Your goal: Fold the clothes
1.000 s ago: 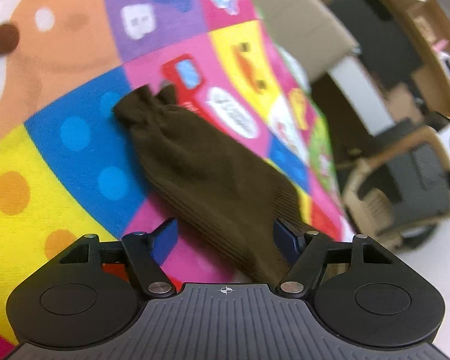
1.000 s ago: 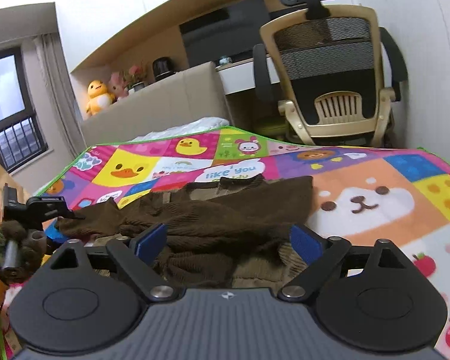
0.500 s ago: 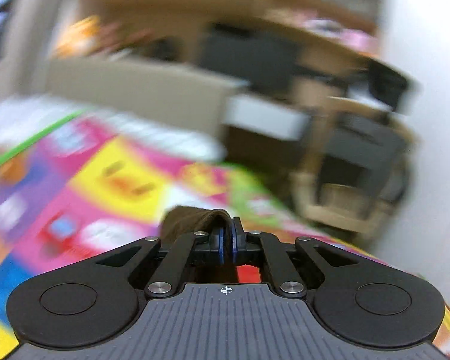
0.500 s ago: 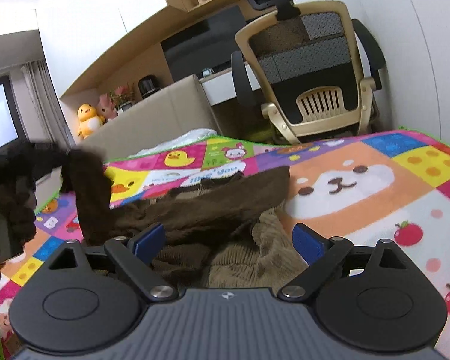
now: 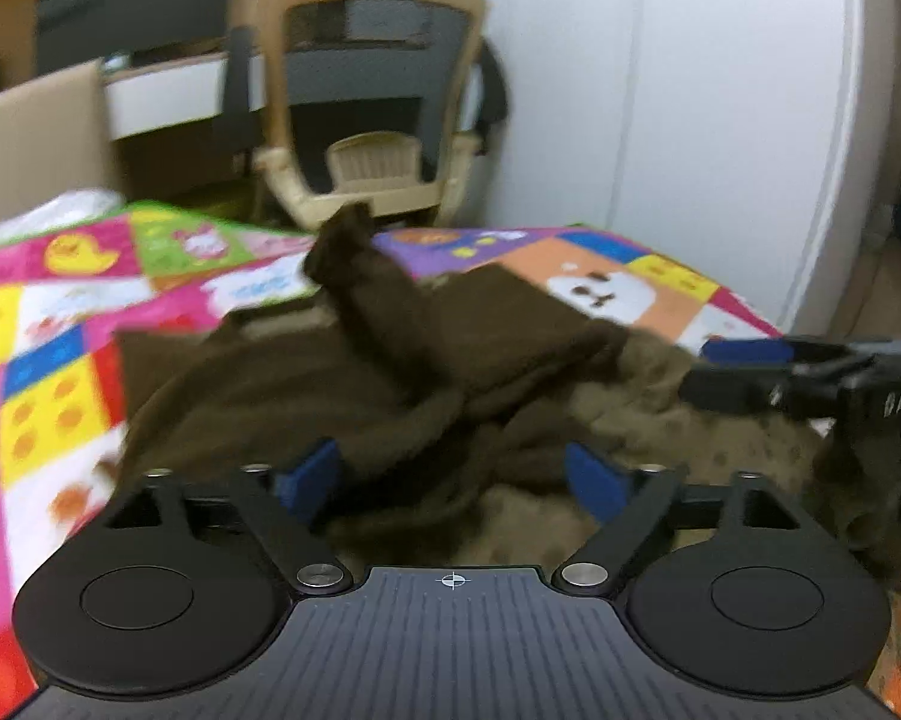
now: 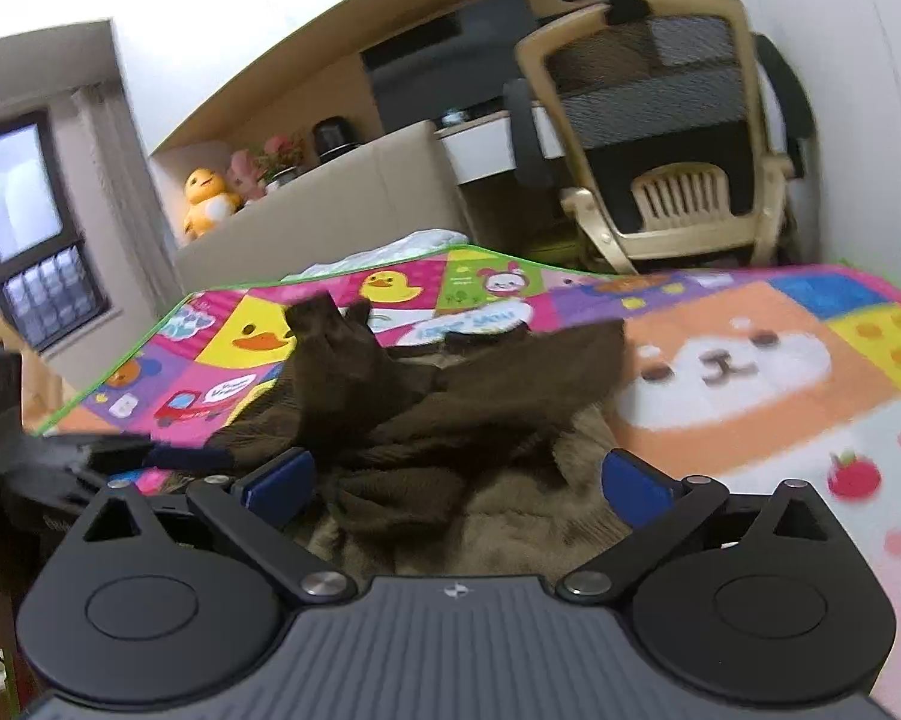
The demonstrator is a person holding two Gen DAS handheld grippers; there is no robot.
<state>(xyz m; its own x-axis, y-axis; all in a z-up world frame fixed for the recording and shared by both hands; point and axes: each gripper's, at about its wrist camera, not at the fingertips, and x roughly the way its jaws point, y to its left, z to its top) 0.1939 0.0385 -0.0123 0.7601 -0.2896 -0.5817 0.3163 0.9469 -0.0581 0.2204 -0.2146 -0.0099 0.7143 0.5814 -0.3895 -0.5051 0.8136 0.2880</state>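
Left tool (image 5: 450,477) wide open, blue pads spread, nothing between them, low over the dark brown ribbed knit garment (image 5: 342,384). Right tool (image 6: 457,480) also spread wide and empty, above the same heap.

Left wrist view only: the right tool comes in from the right edge (image 5: 774,372), black fingers with one blue pad, over the lighter olive-tan fuzzy cloth (image 5: 660,420); white wall panel behind. Right wrist view only: the left tool's dark body at the left edge (image 6: 90,456), blurred; further back a window (image 6: 24,228), a yellow duck plush toy (image 6: 207,201) on a beige ledge, a dark screen above a white desk (image 6: 480,144).

Garment is crumpled, not flat: one sleeve flopped across the body, cuff end pointing up and away (image 6: 324,324); a flat panel spreads right toward the dog-face square. Tan cloth lies under and nearer, partly covered. All of it rests on the multicoloured cartoon-patchwork play mat (image 6: 750,360). Beyond the mat, a beige-frame mesh office chair (image 5: 366,96), seen in both views. Left view is motion-blurred.
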